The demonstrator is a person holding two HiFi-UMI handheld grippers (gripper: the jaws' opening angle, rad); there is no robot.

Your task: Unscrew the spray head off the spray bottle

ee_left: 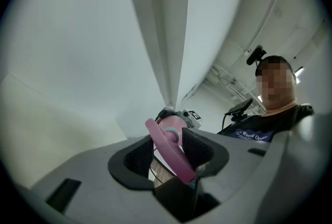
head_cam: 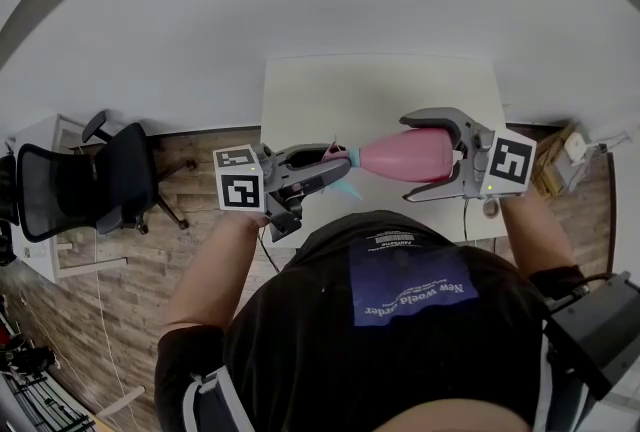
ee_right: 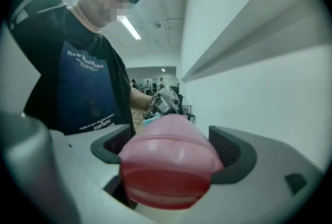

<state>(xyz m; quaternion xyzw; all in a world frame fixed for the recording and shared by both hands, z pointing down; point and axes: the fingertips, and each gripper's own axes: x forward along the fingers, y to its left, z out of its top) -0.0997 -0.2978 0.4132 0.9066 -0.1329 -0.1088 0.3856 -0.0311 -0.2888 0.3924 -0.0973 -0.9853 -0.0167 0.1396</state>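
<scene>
White table (head_cam: pixel 380 90) on a wood floor (head_cam: pixel 150 260). Above the table's near edge the spray bottle (head_cam: pixel 425 155) lies level in the air, spray head (head_cam: pixel 338 157) toward 9 o'clock and base toward 3 o'clock. The left tongs (head_cam: pixel 338 168) pinch the head; the right tongs (head_cam: pixel 405 157) clamp the body.

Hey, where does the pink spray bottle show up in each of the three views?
Head view: pink spray bottle just right of centre, lying level.
Left gripper view: low centre, its spray head between the jaws.
Right gripper view: lower centre, its base between the jaws.
Shared: the person's dark printed T-shirt.
</scene>
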